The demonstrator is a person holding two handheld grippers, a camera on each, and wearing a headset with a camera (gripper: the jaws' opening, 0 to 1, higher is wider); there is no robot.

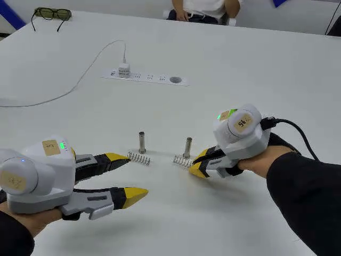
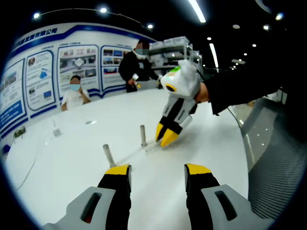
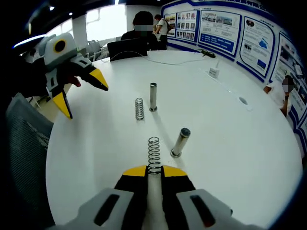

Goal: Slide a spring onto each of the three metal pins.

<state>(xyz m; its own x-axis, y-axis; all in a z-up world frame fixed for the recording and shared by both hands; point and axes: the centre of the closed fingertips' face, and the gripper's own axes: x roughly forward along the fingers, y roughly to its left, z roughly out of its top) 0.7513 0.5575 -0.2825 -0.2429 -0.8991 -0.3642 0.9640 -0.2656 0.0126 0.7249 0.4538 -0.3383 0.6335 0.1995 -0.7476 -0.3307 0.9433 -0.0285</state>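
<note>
The white bench (image 1: 224,58) runs wide and bare in the head view. Its far edge is at the top, where a person (image 1: 205,8) sits. Open surface lies on every side of the work, most of it beyond the pins.

The left claw (image 1: 137,175) sits low at the near left (its own view shows it too (image 2: 158,168)). Its jaws are spread wide with nothing between them, and its upper tip is just beside one end of the left spring. The right claw (image 1: 194,166) comes in from the right, with its jaws drawn nearly together. In the right gripper view (image 3: 154,171) its tips pinch the near end of the right spring. A bare strip of bench separates the two claws.

A power strip (image 1: 144,77) lies flat well beyond the pins, with a white charger (image 1: 124,70) plugged in. A cable (image 1: 80,80) curves from it towards the left edge. Glasses (image 1: 51,13) rest by the far left corner.

Two pins stand upright mid-bench, apart from each other: the left pin (image 1: 142,142) and the right pin (image 1: 187,147). Both are bare, with no spring on either.

The left spring (image 1: 139,158) lies flat just in front of the left pin's base. The right spring (image 1: 181,161) lies close beside the right pin's foot (whether they touch I cannot tell), with its free end pointing away from the claw (image 3: 153,153).
</note>
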